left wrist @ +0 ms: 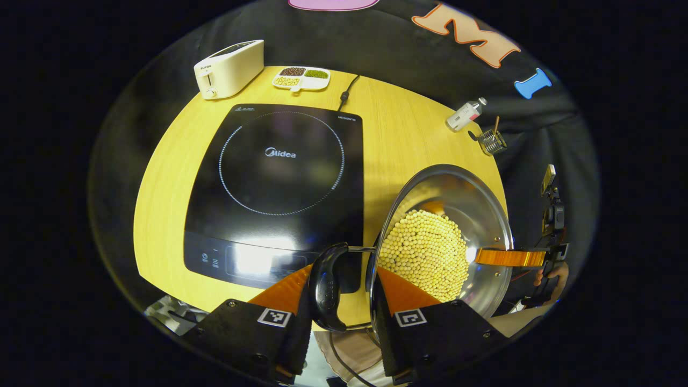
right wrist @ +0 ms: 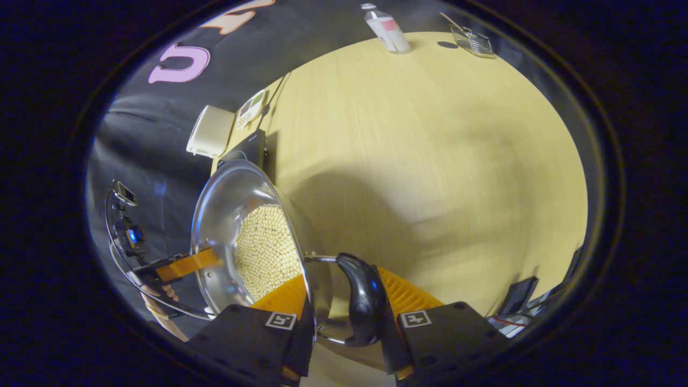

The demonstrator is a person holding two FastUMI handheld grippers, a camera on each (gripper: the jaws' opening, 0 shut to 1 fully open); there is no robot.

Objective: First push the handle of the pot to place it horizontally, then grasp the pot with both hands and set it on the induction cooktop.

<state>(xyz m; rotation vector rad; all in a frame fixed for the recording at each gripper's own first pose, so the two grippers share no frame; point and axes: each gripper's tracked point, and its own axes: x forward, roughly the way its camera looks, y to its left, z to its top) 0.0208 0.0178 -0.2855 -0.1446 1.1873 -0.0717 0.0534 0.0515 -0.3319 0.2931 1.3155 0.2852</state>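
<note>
the pot (left wrist: 446, 236) is a shiny steel pan, shallow and wide, with a layer of pale yellow beans (left wrist: 427, 252) across its bottom and two black loop handles, one on each side. it is off the wooden table (left wrist: 161, 204) and tipped, its mouth turned toward the cameras. in the left gripper view it hangs just right of the induction cooktop (left wrist: 279, 188), near the table's front edge. one pot, one black cooktop, one white toaster (left wrist: 228, 69), one divided dish (left wrist: 301, 78) of three kinds of grains, one small bottle (left wrist: 465, 114), one little wire basket (left wrist: 492, 141). left gripper (left wrist: 344, 293): jaws closed on the near handle (left wrist: 327, 285), a finger either side of the loop. right gripper (right wrist: 344, 301): same story, clamped on the other handle (right wrist: 364, 298), with the rim beside it. handle to handle, the pot's long axis runs between the two grippers, roughly left to right along the table's front. the right gripper's finger (left wrist: 510, 257) shows at the far rim.
</note>
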